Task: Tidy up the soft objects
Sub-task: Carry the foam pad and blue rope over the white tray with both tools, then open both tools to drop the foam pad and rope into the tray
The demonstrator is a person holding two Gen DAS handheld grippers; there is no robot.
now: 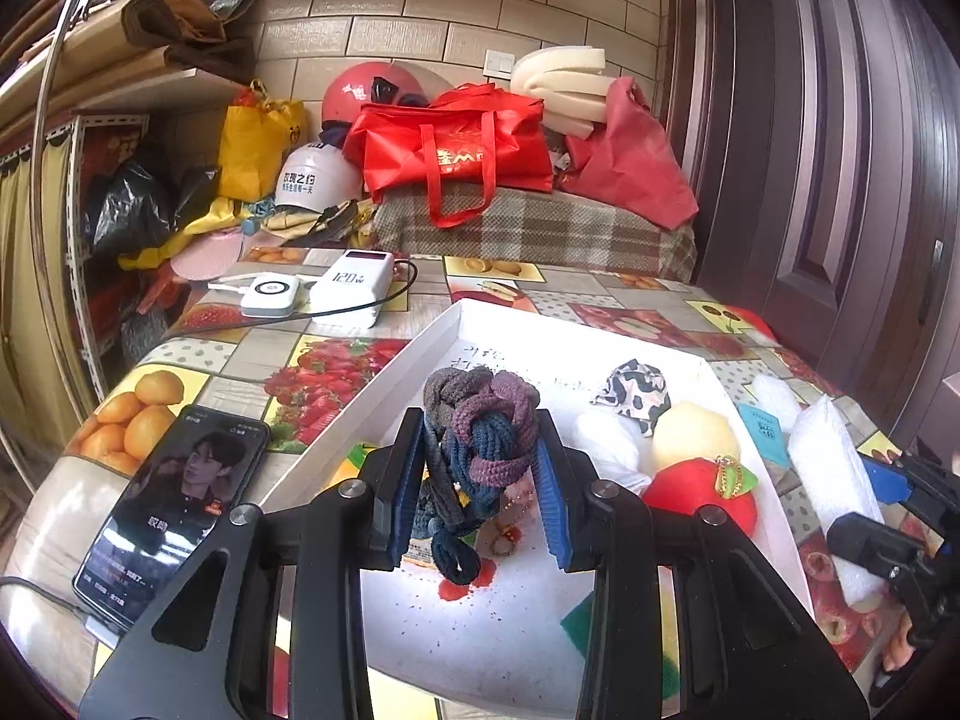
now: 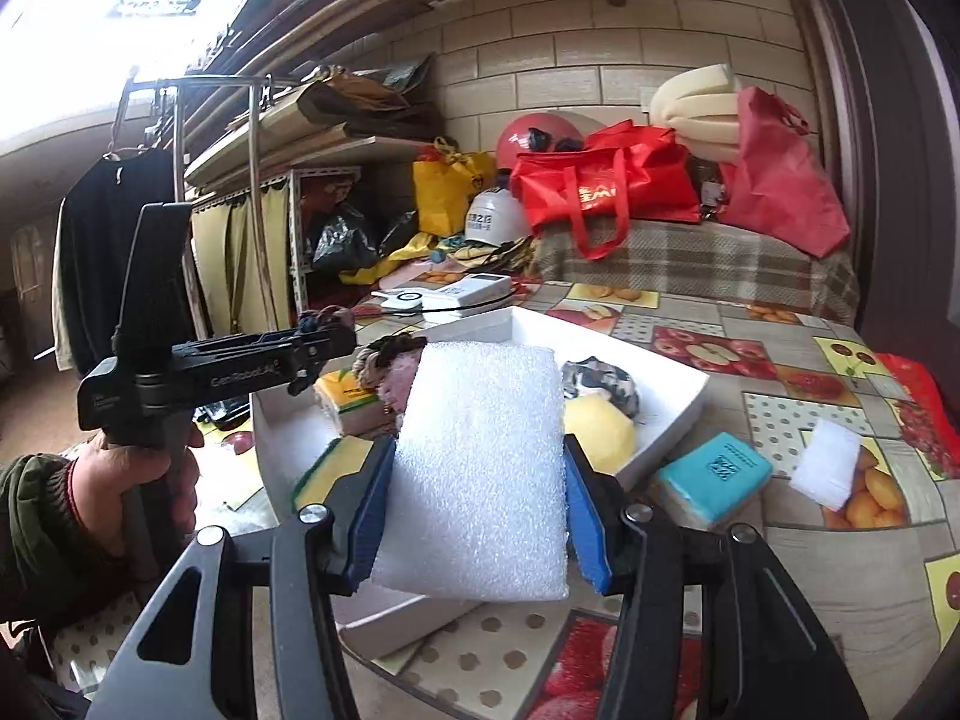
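Note:
My left gripper [image 1: 480, 468] is shut on a bundle of knotted hair ties [image 1: 480, 438], purple, grey and navy, held above the white tray [image 1: 414, 354]. In the tray lie a red plush apple [image 1: 702, 498], a pale yellow ball [image 1: 693, 432], a white soft piece [image 1: 606, 450] and a cow-print scrunchie [image 1: 636, 390]. My right gripper [image 2: 474, 516] is shut on a white foam block [image 2: 480, 468], held over the tray's near right edge [image 2: 678, 414]. The left gripper [image 2: 252, 360] with its bundle also shows in the right wrist view.
A phone [image 1: 174, 504] lies left of the tray. Two power banks [image 1: 324, 291] sit at the table's back. A teal sponge [image 2: 714, 474] and a white foam piece [image 2: 828, 462] lie right of the tray. Bags and helmets [image 1: 456, 144] pile behind the table.

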